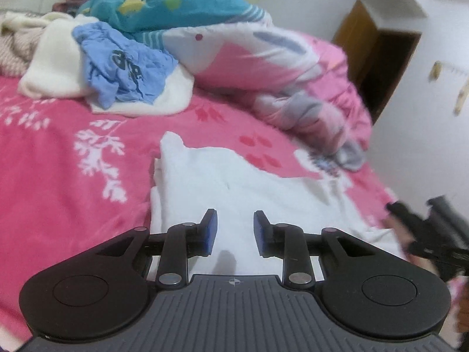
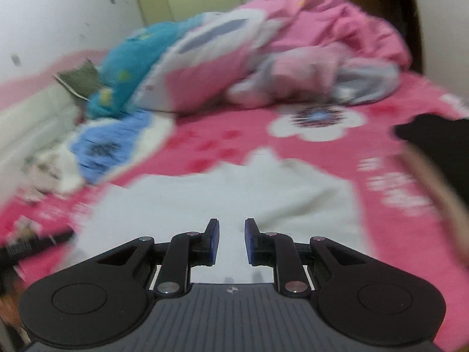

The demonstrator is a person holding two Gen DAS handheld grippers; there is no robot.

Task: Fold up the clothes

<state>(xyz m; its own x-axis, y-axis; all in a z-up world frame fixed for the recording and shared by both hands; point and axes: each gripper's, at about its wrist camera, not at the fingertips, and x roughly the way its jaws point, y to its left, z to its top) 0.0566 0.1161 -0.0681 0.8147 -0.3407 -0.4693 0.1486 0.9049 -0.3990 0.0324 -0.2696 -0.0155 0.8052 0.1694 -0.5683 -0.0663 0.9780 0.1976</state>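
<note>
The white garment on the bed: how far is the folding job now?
Done: the white garment lies flat on the pink bed, apparently folded at least once, with layered edges on its left side. In hand: nothing; the left hand-held gripper and right hand-held gripper are both open above it. Left: the blue shirt and white fleece are crumpled behind.

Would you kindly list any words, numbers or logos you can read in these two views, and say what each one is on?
None can be read for certain.
Blue shirt: a dark printed design, possibly letters or numbers, too creased to read in the left view and blurred in the right view.
Grey body of the left tongs: a small crosshair mark only, no text.
White garment: no print visible.
</note>
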